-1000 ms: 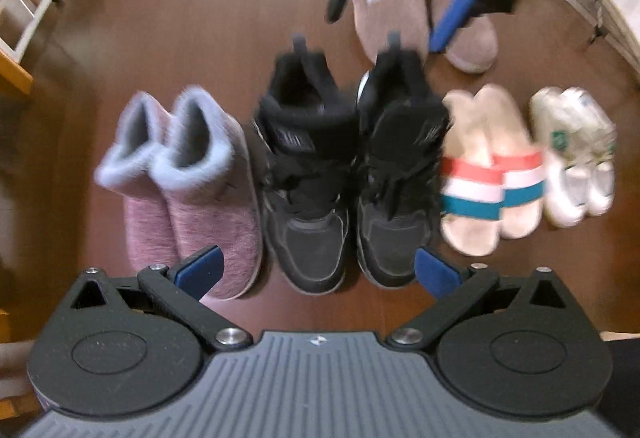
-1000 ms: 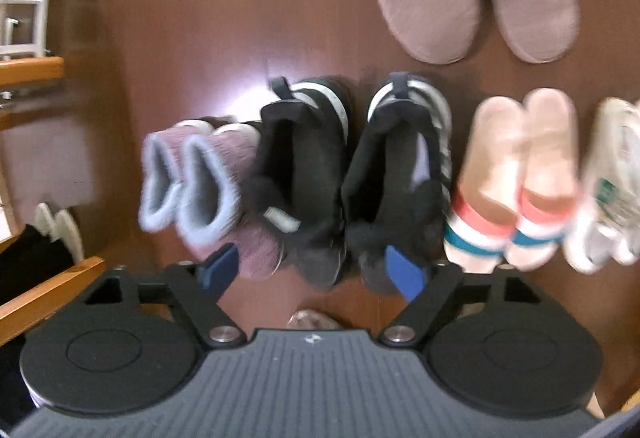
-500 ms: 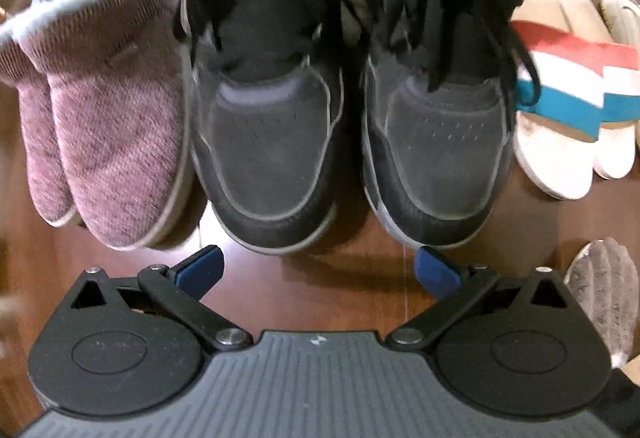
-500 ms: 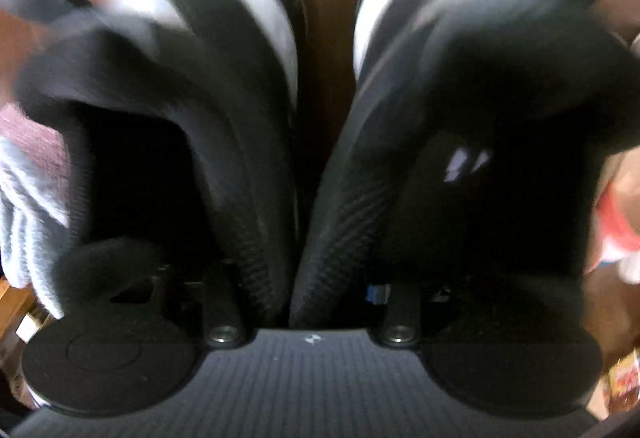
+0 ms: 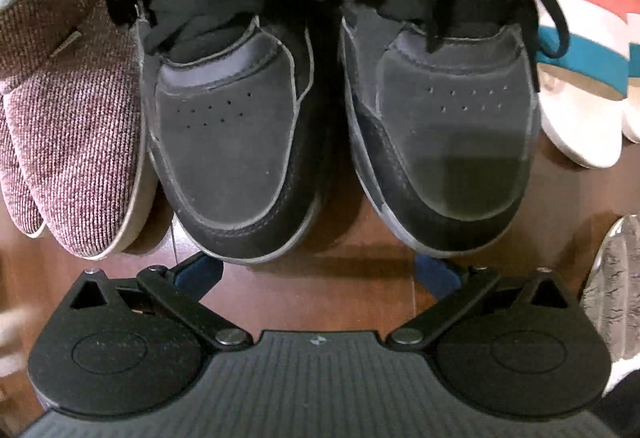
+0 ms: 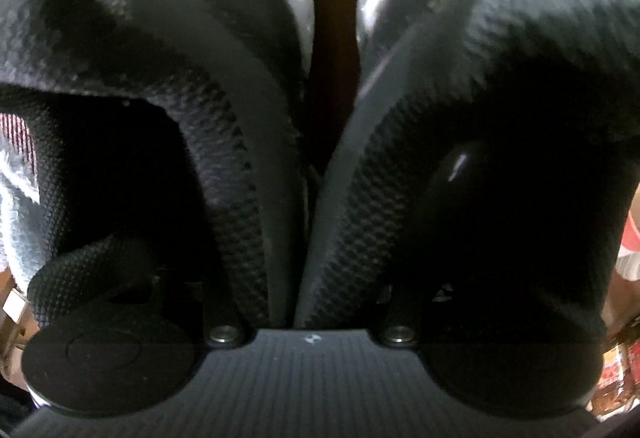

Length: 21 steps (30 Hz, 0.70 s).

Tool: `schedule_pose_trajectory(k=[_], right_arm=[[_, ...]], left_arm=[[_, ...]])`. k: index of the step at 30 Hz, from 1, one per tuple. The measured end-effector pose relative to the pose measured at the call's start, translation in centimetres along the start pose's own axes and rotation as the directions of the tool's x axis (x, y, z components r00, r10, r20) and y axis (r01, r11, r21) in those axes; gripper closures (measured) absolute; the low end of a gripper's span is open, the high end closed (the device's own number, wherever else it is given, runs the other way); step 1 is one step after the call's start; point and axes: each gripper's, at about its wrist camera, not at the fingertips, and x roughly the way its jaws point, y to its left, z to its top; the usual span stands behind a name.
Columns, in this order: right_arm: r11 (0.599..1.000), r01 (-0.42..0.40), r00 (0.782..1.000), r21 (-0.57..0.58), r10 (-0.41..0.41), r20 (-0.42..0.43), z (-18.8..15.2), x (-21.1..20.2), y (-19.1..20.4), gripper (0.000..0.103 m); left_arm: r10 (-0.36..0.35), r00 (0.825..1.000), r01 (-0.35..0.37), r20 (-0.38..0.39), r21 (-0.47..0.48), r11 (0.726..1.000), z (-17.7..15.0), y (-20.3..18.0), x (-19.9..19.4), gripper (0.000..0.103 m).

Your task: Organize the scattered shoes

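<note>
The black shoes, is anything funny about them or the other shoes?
Mostly neat. The black shoes stand side by side, toes level, between the pink slippers and striped slides. The one odd bit is their loose laces: one droops onto a slide. A grey thing lies alone at the right edge.
</note>
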Motion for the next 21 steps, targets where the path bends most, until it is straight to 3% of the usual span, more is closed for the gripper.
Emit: schedule_pose_trajectory(k=[2,10,13,17,19,21], right_arm=[[1.000,0.002,1.000,-0.002,-0.002,0.012,-0.5,-0.1,0.0,0.071],[0.998,-0.059,0.994,0.020,0.057,0.095,-5.8,-4.0,-1.0,0.072],[0.995,-0.096,0.989,0.027,0.093,0.112,-8.7,-7.5,-1.9,0.072],[0.989,-0.144,0.982,0.040,0.137,0.133,-12.1,-12.0,-3.1,0.073],[0.980,-0.188,0.972,0.062,0.177,0.153,-15.7,-16.4,-4.6,0.073],[0.967,-0.239,0.959,0.087,0.221,0.180,-19.9,-21.8,-6.6,0.073]], left_arm=[[-0.011,1.000,0.011,0.001,-0.007,1.000,-0.3,0.2,-0.2,0.001],[0.006,0.998,-0.004,0.060,-0.036,0.999,-1.4,0.4,-5.5,0.001],[0.014,0.996,-0.014,0.090,0.002,1.000,-1.5,0.3,-10.1,0.001],[0.032,0.991,-0.044,0.128,0.087,0.995,-1.0,-0.1,-19.3,0.001],[0.038,0.989,-0.056,0.144,0.127,0.990,-0.5,-0.5,-23.8,0.001],[0.039,0.983,-0.074,0.180,0.189,0.979,0.4,-1.4,-30.8,0.001]])
